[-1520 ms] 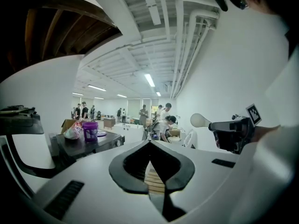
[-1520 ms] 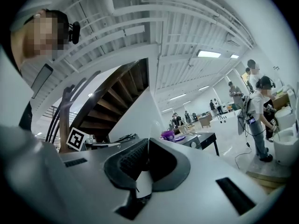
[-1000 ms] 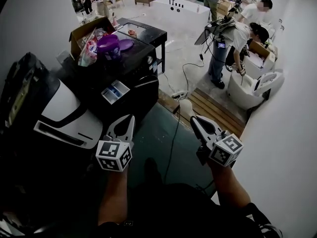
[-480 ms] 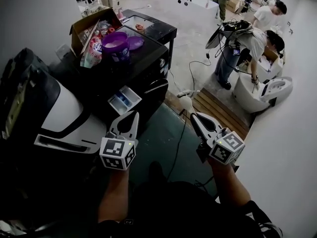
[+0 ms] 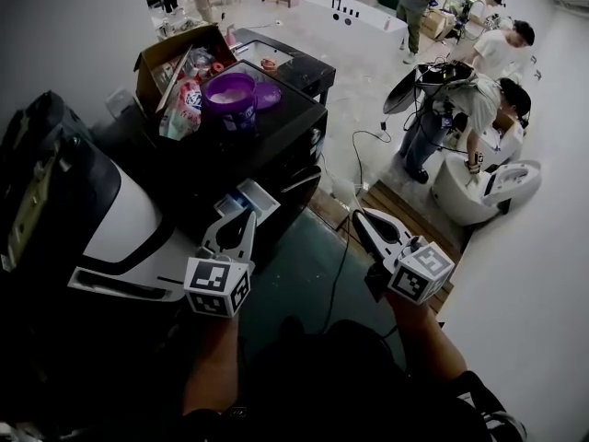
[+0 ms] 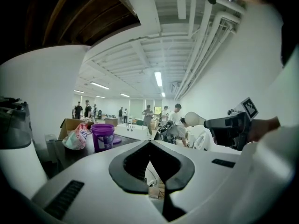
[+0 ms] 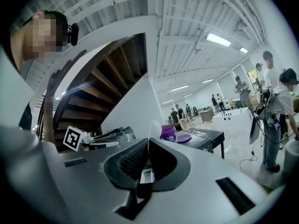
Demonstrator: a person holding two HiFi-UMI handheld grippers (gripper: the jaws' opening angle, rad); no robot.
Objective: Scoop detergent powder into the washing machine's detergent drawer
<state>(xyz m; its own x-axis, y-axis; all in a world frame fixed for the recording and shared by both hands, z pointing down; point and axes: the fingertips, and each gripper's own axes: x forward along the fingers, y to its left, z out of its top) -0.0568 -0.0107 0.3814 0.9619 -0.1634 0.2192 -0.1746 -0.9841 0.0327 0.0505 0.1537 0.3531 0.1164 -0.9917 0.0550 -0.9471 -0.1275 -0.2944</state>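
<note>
The black washing machine (image 5: 276,145) has its white and blue detergent drawer (image 5: 248,201) pulled out. On its top stands an open purple tub of powder (image 5: 230,90), also visible in the left gripper view as the purple tub (image 6: 103,135), with its purple lid (image 5: 268,95) lying beside it. My left gripper (image 5: 247,219) is shut and empty, its tips just in front of the drawer. My right gripper (image 5: 356,215) is shut on a white scoop (image 5: 343,190), held over the floor to the right of the machine. The scoop's pale bowl (image 7: 154,125) rises above the jaws.
A cardboard box (image 5: 170,53) and a detergent bag (image 5: 184,104) sit on the machine's far left. A white appliance (image 5: 120,219) stands at my left. A cable (image 5: 345,247) crosses the floor beside a wooden pallet (image 5: 405,212). Several people work at the right and back.
The washing machine and its drawer have come closer and shifted right in the head view. My left gripper's tips now lie right by the drawer. Both grippers keep their hold.
</note>
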